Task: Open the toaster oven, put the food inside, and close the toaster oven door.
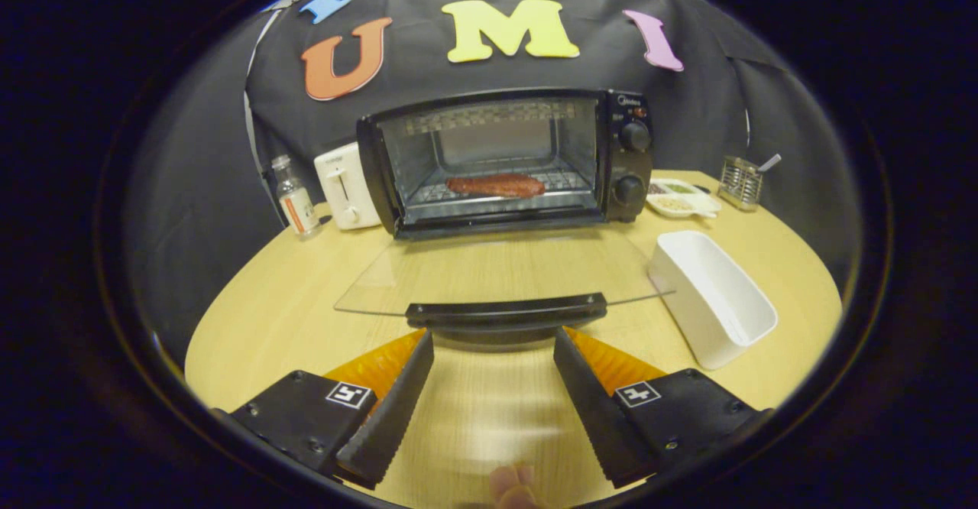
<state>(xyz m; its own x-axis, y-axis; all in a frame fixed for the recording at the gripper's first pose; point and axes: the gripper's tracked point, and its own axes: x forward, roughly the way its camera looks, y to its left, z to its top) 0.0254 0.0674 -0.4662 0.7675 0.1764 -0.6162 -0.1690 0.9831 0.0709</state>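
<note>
Two steps look done: food sits on the rack inside the toaster oven, glass door down flat. Fingers are spread wide, empty, just short of the door handle; get under it, probably at centre, and lift evenly.

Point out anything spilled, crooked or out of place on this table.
Nothing stands out. The toaster oven door lies folded flat with the food on its rack, as the job requires. The white tray sits upright beside the door. The gripper is open just behind the door handle.

Clear glass oven door; pale wood-grain table; glossy white plastic tray
</note>
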